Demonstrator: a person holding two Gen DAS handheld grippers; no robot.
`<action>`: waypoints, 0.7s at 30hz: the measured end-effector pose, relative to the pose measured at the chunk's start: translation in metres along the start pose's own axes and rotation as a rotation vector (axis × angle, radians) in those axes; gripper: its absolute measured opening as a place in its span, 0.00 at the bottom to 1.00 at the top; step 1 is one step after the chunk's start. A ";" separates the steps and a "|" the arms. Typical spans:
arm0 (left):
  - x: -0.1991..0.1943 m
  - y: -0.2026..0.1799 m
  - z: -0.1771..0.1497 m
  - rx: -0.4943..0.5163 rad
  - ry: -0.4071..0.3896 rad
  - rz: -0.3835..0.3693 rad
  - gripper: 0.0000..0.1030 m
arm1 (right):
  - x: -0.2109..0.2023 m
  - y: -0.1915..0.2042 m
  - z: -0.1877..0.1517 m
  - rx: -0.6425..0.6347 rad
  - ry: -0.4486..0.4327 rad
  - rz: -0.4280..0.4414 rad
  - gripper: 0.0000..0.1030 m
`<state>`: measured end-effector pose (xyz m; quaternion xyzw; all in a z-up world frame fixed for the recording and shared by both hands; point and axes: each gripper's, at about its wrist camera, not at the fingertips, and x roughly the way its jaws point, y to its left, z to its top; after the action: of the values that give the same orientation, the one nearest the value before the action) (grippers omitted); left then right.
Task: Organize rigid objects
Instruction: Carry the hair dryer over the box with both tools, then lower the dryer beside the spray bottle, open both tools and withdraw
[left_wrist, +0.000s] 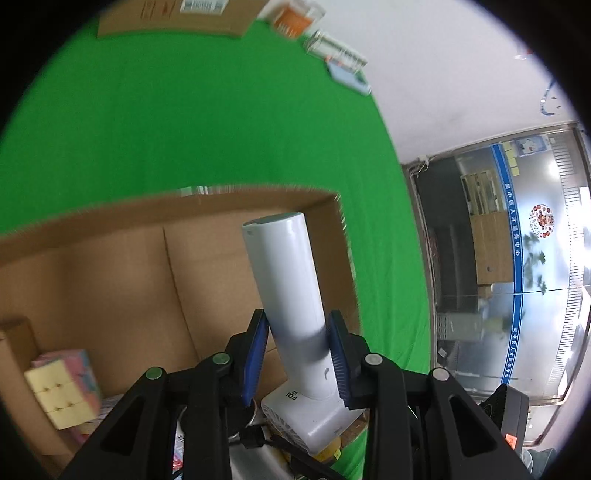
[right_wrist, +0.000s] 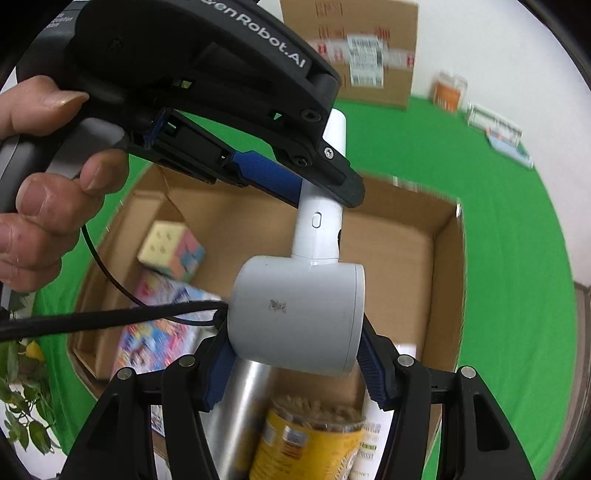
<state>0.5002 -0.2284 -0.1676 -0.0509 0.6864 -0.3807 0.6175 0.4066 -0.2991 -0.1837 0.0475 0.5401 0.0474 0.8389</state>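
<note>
A white hair dryer (right_wrist: 295, 314) hangs over an open cardboard box (right_wrist: 447, 280), held from both ends. My left gripper (left_wrist: 297, 332) is shut on its round handle (left_wrist: 284, 280); in the right wrist view a hand (right_wrist: 44, 206) holds that gripper (right_wrist: 321, 192). My right gripper (right_wrist: 295, 354) is shut on the dryer's barrel-shaped head. Its black cord (right_wrist: 110, 317) trails off to the left. Inside the box lie a pastel puzzle cube (right_wrist: 171, 249), a colourful flat packet (right_wrist: 159, 332), a steel bottle (right_wrist: 240, 413) and a yellow jar (right_wrist: 306, 439).
The box stands on a green cloth (right_wrist: 517, 258). At the cloth's far edge are a labelled carton (right_wrist: 369, 51), an orange packet (right_wrist: 448, 92) and a clear case (right_wrist: 495, 125). A leafy plant (right_wrist: 22, 387) is at the lower left. A glass wall (left_wrist: 517, 258) lies to the right.
</note>
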 end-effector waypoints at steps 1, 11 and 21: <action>0.006 0.001 -0.002 -0.004 0.011 0.001 0.31 | 0.007 -0.004 -0.006 0.010 0.018 0.005 0.56; 0.011 -0.012 -0.021 0.014 0.026 0.016 0.33 | 0.010 -0.014 -0.044 0.142 0.142 0.059 0.61; -0.148 -0.039 -0.130 0.123 -0.429 0.353 0.74 | -0.098 -0.001 -0.088 0.168 0.022 -0.032 0.90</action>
<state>0.4038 -0.1164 -0.0313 0.0278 0.5138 -0.2887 0.8074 0.2861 -0.3107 -0.1318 0.1084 0.5522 -0.0107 0.8266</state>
